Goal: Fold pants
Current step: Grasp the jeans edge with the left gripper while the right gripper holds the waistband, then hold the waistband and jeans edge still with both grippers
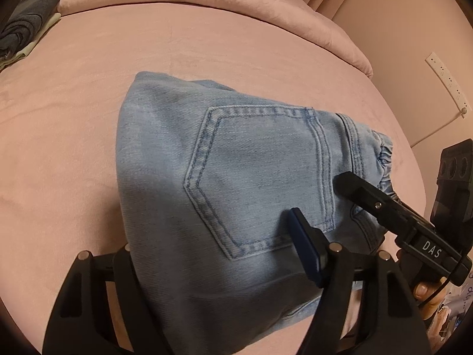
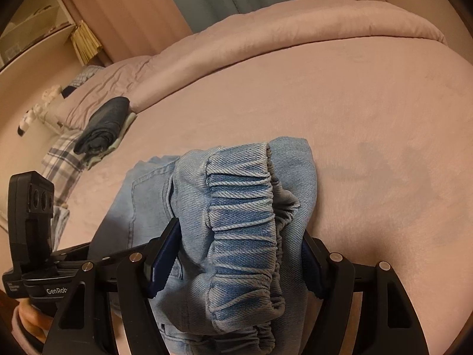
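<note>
The light blue jeans (image 1: pixel 236 177) lie folded into a compact bundle on the pink bed, back pocket (image 1: pixel 260 174) facing up. My left gripper (image 1: pixel 212 254) straddles the near edge of the bundle, with one blue-padded finger (image 1: pixel 304 248) showing on top of the denim and the other hidden under it. My right gripper (image 2: pixel 239 263) closes on the elastic waistband (image 2: pixel 242 224) end of the jeans, with blue pads (image 2: pixel 164 260) on both sides of the bunched fabric. The right gripper also shows in the left wrist view (image 1: pixel 384 204), at the waistband end.
A pink blanket (image 1: pixel 192 6) is rolled along the far side of the bed. A folded dark garment (image 2: pixel 103 124) lies at the far left on the bed, next to a plaid pillow (image 2: pixel 62 159). A wall outlet strip (image 1: pixel 449 82) is on the right.
</note>
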Demonstrator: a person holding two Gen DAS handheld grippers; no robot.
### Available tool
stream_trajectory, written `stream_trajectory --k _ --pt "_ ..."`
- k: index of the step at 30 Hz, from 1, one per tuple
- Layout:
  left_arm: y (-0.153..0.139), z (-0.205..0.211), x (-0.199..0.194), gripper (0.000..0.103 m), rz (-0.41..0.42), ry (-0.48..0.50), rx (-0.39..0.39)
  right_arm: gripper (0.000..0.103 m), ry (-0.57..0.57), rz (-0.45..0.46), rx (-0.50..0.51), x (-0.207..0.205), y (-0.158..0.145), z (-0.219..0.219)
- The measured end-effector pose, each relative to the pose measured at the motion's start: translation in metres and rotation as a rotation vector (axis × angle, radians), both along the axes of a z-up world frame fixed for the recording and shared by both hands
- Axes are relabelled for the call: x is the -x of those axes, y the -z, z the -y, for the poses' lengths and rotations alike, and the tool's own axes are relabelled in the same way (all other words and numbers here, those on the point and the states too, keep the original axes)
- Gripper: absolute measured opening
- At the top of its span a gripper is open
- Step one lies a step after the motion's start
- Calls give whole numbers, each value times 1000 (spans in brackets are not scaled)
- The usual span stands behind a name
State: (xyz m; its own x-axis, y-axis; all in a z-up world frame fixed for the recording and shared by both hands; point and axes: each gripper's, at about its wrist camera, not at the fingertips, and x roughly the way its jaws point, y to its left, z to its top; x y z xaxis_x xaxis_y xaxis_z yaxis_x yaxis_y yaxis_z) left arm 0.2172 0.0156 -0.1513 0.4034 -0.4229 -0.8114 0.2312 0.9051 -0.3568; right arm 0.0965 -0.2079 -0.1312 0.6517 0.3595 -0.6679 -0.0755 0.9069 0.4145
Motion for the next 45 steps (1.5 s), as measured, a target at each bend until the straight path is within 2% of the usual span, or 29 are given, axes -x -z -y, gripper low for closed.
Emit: stream_trajectory --k 12,45 --pt "2 -6 3 71 6 1 10 74 18 -3 71 2 -5 -10" --pt "-4 4 -7 65 -14 -31 -51 74 30 35 111 9 -10 -17"
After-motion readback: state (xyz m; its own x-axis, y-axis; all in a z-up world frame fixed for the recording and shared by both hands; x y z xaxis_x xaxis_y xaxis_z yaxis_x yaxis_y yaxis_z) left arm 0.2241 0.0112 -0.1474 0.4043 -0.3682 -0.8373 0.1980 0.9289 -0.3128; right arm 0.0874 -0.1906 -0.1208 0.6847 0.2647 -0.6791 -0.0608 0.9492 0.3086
